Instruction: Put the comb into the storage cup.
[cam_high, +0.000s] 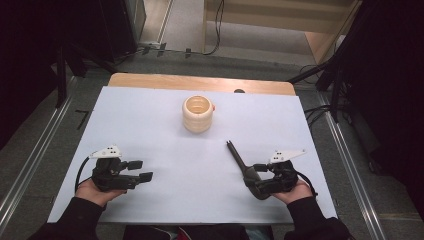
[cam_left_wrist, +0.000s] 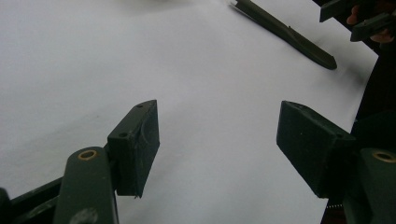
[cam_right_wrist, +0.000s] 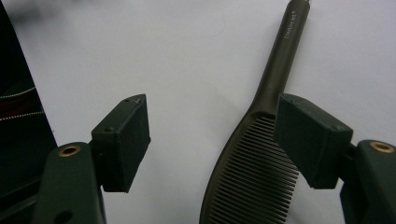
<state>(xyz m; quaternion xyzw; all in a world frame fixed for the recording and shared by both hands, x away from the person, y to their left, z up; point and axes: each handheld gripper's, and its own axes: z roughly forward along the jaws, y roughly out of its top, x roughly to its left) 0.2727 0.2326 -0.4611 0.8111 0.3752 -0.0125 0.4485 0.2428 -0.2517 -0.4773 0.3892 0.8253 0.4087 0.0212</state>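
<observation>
While both hands rest low at the table's (cam_high: 150, 125) near edge, the right claw (cam_right_wrist: 212, 135) gapes released over a dark comb (cam_right_wrist: 252, 182) lying flat. The left claw (cam_high: 142, 170), likewise released, points inward, well apart from it.

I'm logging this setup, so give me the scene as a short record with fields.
surface: white table cover
tool: dark comb, lying flat, handle pointing away from the person
container: cream ribbed cup, upright, far centre
left hand-held gripper: open, nothing between the jaws
right hand-held gripper: open, jaws over the comb's teeth
</observation>
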